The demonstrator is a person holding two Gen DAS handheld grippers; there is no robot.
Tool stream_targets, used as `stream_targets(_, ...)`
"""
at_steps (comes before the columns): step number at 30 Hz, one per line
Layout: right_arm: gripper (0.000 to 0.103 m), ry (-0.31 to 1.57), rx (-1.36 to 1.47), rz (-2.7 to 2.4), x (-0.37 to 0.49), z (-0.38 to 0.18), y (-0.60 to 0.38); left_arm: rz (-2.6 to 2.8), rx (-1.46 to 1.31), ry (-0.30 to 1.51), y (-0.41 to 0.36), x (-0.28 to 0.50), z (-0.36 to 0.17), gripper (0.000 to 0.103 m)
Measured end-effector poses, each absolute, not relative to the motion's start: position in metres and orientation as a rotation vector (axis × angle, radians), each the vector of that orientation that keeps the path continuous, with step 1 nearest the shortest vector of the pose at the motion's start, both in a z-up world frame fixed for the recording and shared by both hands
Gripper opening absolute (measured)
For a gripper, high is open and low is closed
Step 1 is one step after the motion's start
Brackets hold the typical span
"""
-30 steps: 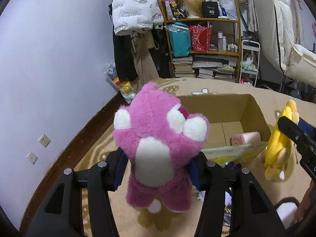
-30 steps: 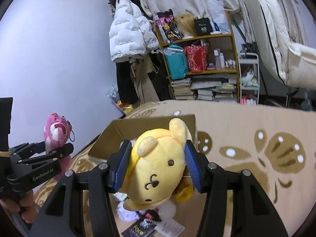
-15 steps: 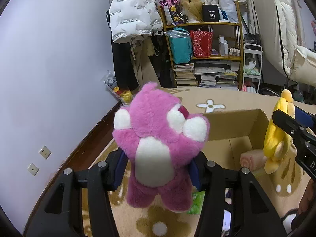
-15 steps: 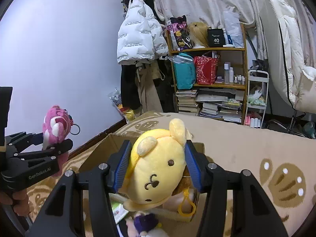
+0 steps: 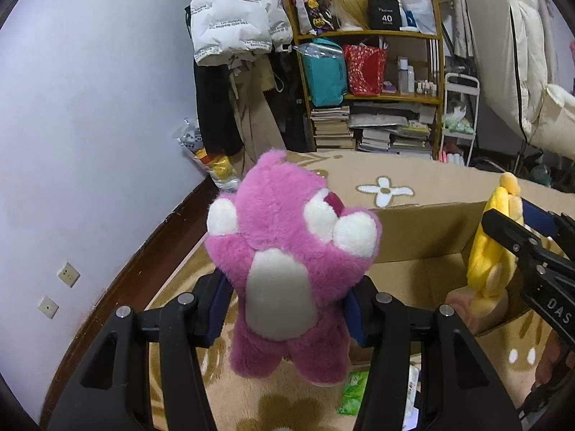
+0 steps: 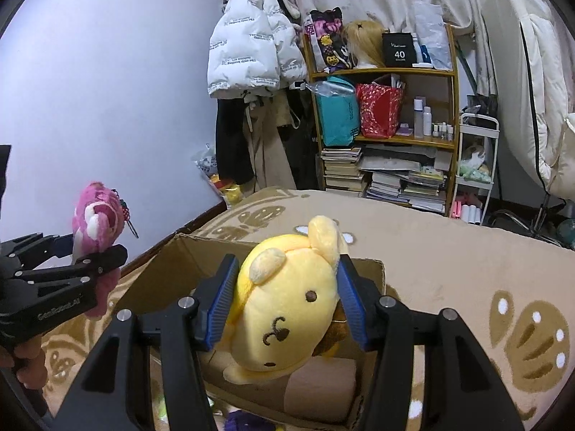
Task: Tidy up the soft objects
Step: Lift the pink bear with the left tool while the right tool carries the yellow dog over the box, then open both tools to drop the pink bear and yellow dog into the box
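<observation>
My left gripper is shut on a pink plush bear with white paws and belly, held upright in the air at the left front corner of an open cardboard box. My right gripper is shut on a yellow plush dog and holds it over the box. A pink rolled soft object lies inside the box under the dog. From the right wrist view the pink bear and left gripper show at far left. From the left wrist view the yellow dog shows at the right.
The box sits on a beige patterned carpet. A green packet and other small items lie on the floor in front of the box. A lilac wall runs along the left. A shelf with bags and books and hanging coats stand behind.
Both grippers have risen and tilted up with their toys; the box now sits lower in both views. The yellow dog has moved further over the box.
</observation>
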State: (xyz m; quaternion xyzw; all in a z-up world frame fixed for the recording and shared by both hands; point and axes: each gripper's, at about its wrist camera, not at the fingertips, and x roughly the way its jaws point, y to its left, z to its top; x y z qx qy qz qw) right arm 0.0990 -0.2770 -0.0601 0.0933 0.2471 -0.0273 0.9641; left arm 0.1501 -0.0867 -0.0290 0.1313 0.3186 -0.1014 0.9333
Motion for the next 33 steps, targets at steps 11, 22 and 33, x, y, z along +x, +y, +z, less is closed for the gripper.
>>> stream_targets(11,0.062,0.577,0.213,-0.072,0.111,-0.084,-0.288,-0.270,0.263,0.736,-0.104,0.167,-0.047,0.054)
stream_targets(22,0.079,0.595,0.230,-0.076,0.108,-0.083,-0.290,-0.256,0.264,0.774,-0.108,0.164,-0.061,0.072)
stream_targets(33,0.102,0.577,0.245,-0.087,0.082,-0.064,-0.290,-0.223,0.235,0.740,-0.087,0.147,-0.033,0.097)
